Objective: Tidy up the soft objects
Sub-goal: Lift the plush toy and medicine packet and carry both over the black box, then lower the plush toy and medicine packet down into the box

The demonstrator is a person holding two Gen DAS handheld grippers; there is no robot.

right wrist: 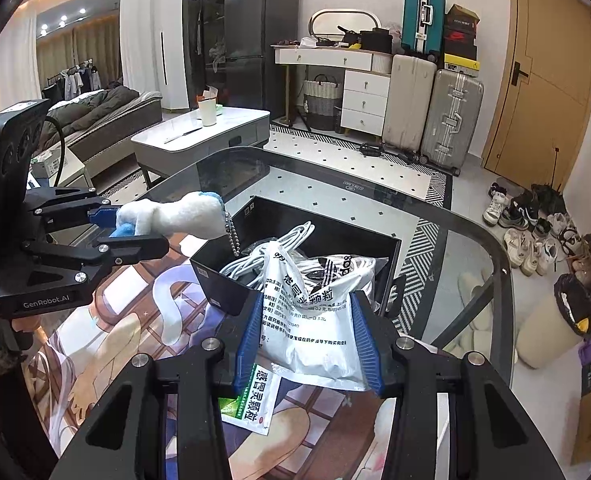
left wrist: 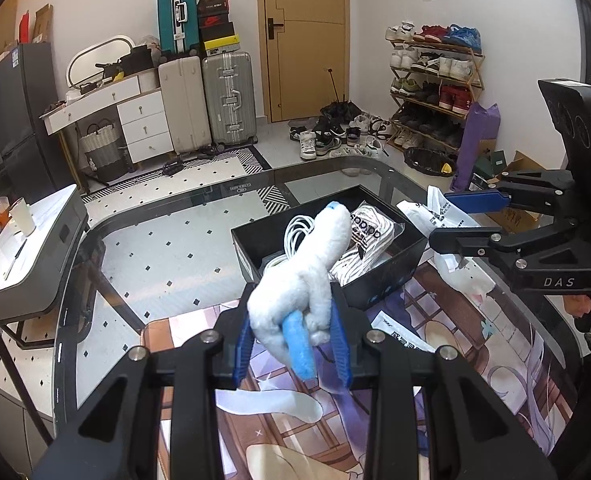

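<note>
My left gripper [left wrist: 293, 330] is shut on a white and blue plush toy [left wrist: 307, 268], held above the near-left corner of a black box [left wrist: 383, 284]; the toy also shows in the right wrist view [right wrist: 183, 214] with a bead chain hanging from it. My right gripper [right wrist: 307, 340] is shut on a white medicine sachet pack [right wrist: 315, 320], held just in front of the box [right wrist: 215, 284]. The box holds a coiled white cable [left wrist: 295, 232] and a bagged white adidas item [left wrist: 369, 240]. In the left wrist view the right gripper [left wrist: 451, 216] is at the box's right.
The box stands on a glass table [left wrist: 199, 208] with a printed anime mat [left wrist: 475, 352] under both grippers. A loose sachet [right wrist: 251, 404] lies on the mat. Beyond the table are a low white table [right wrist: 199, 136], suitcases [left wrist: 227, 96] and a shoe rack [left wrist: 435, 80].
</note>
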